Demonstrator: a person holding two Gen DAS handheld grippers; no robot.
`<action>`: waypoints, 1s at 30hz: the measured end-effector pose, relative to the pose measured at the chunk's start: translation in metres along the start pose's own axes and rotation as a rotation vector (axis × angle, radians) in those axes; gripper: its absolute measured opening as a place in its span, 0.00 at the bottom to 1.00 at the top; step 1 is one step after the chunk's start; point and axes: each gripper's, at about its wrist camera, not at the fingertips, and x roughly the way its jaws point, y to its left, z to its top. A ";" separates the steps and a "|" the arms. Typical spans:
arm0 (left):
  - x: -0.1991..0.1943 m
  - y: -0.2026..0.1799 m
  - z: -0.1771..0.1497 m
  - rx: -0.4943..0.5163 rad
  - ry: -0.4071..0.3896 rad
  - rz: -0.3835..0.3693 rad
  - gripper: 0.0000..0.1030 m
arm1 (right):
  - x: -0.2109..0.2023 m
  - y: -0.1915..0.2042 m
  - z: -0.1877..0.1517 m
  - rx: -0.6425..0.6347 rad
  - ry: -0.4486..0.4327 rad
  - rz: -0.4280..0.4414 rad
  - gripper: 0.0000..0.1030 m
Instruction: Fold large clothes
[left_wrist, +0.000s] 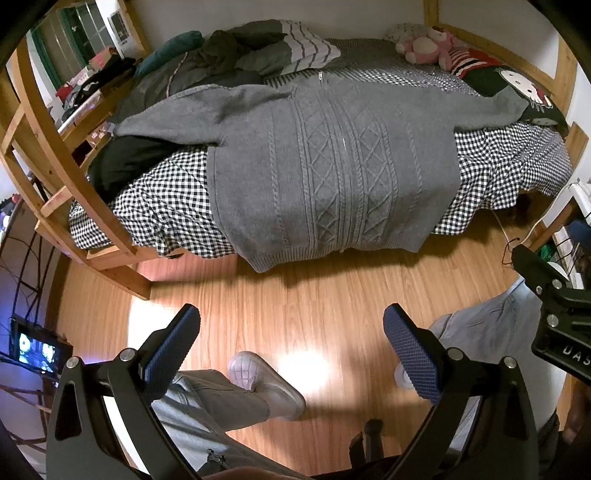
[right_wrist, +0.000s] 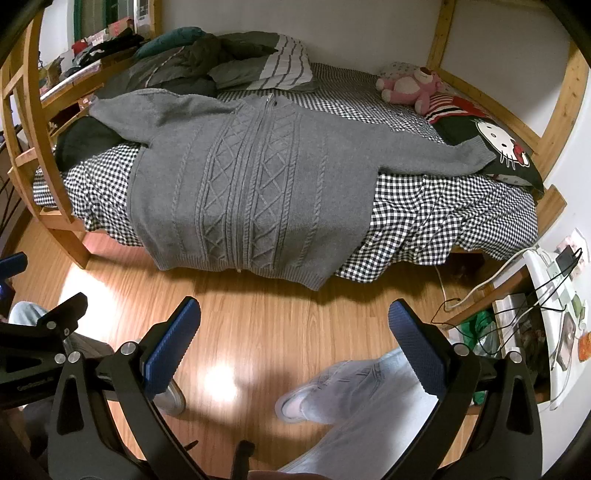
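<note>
A large grey cable-knit zip cardigan (left_wrist: 332, 162) lies spread flat, front up, on the checked bed (left_wrist: 517, 162), sleeves out to both sides and hem hanging over the near edge. It also shows in the right wrist view (right_wrist: 255, 184). My left gripper (left_wrist: 291, 332) is open and empty, held above the wooden floor well short of the bed. My right gripper (right_wrist: 295, 325) is open and empty too, also above the floor in front of the hem. Part of the right gripper (left_wrist: 554, 306) shows at the right edge of the left wrist view.
A pile of dark clothes and a striped pillow (left_wrist: 306, 44) lie at the bed's back left. A pink plush toy (right_wrist: 410, 85) and a Hello Kitty cushion (right_wrist: 495, 144) lie at the right. A wooden ladder frame (left_wrist: 74, 184) stands left. A cluttered shelf with cables (right_wrist: 546, 325) stands right. The person's legs and shoes (right_wrist: 332, 391) are below.
</note>
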 end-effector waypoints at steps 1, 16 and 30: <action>0.000 0.000 0.000 0.000 0.001 -0.002 0.95 | 0.000 0.000 0.000 0.000 0.000 0.000 0.97; 0.007 0.001 0.006 -0.003 0.003 0.015 0.95 | 0.008 -0.002 0.005 -0.015 0.012 0.005 0.97; 0.115 0.033 0.085 -0.078 0.096 0.045 0.95 | 0.114 -0.001 0.077 0.008 0.077 0.019 0.97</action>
